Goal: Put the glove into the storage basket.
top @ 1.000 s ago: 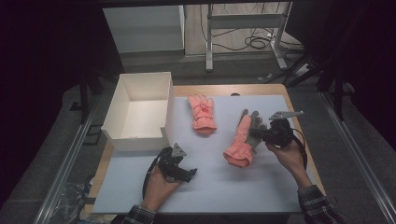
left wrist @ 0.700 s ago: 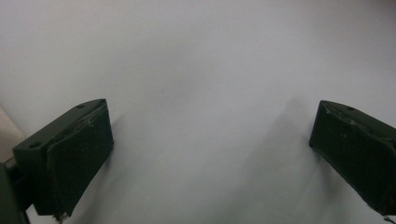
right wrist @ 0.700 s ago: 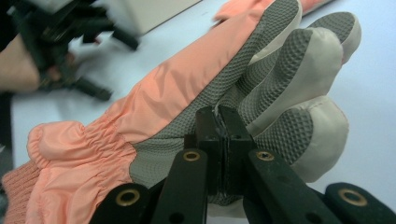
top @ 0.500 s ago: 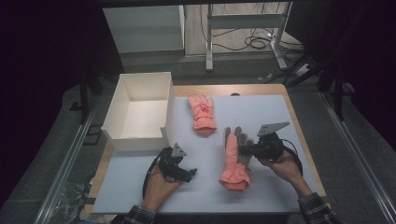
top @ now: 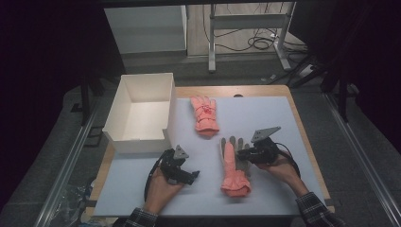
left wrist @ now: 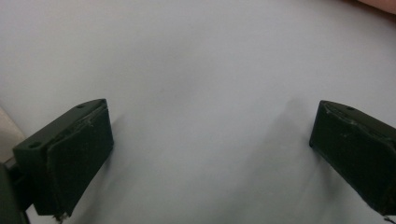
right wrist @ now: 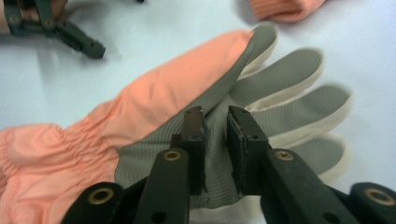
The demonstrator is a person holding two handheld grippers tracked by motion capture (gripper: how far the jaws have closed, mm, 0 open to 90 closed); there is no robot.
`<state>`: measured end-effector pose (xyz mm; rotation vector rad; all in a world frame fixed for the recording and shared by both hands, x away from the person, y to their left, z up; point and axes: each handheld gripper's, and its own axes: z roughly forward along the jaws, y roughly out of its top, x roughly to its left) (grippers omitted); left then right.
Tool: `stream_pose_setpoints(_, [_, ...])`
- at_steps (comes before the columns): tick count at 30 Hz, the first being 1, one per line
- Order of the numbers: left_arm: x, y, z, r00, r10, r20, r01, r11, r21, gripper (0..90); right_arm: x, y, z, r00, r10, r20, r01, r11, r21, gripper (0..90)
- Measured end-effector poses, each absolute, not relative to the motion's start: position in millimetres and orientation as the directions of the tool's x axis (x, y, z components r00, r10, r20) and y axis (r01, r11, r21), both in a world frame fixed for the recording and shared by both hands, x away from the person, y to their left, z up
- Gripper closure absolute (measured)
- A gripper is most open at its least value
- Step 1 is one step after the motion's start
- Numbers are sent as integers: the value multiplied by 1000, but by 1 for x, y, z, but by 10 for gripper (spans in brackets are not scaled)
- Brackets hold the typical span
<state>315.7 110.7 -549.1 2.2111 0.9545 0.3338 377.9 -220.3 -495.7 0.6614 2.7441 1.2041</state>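
Two orange gloves lie here, a near glove (top: 233,168) and a far glove (top: 204,114), along with one white open box (top: 140,113), two handheld grippers, left gripper (top: 182,172) and right gripper (top: 246,153), and one white surface (top: 265,118).

High view looks forward and down over the table (top: 293,118). Left gripper view sits close above the white mat (left wrist: 196,70). Right gripper view looks closely at the near glove (right wrist: 154,112), shared with the high view (top: 231,165).

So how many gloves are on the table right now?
2. One glove lies near the white box; the other glove lies nearer the person, at the right tongs.
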Motion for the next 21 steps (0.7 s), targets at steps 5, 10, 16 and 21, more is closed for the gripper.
stream_pose_setpoints(5, [316, 111, -549, 696, 717, -37, 538, -487, 688, 0, 381, -223, -486, -892, 447, 66, 347, 585, 733, 653])
stream_pose_setpoints(10, [316, 111, -549, 696, 718, -37, 539, -486, 688, 0, 389, -220, -479, -873, 484, 57, 359, 560, 747, 598])
stream_pose_setpoints(16, [316, 111, -549, 695, 718, -38, 539, -485, 689, 0, 405, -209, -470, -839, 537, 87, 404, 509, 760, 555])
stream_pose_setpoints(21, [316, 111, -549, 697, 716, -35, 538, -490, 686, 0, 421, -198, -464, -829, 552, 88, 409, 491, 769, 551])
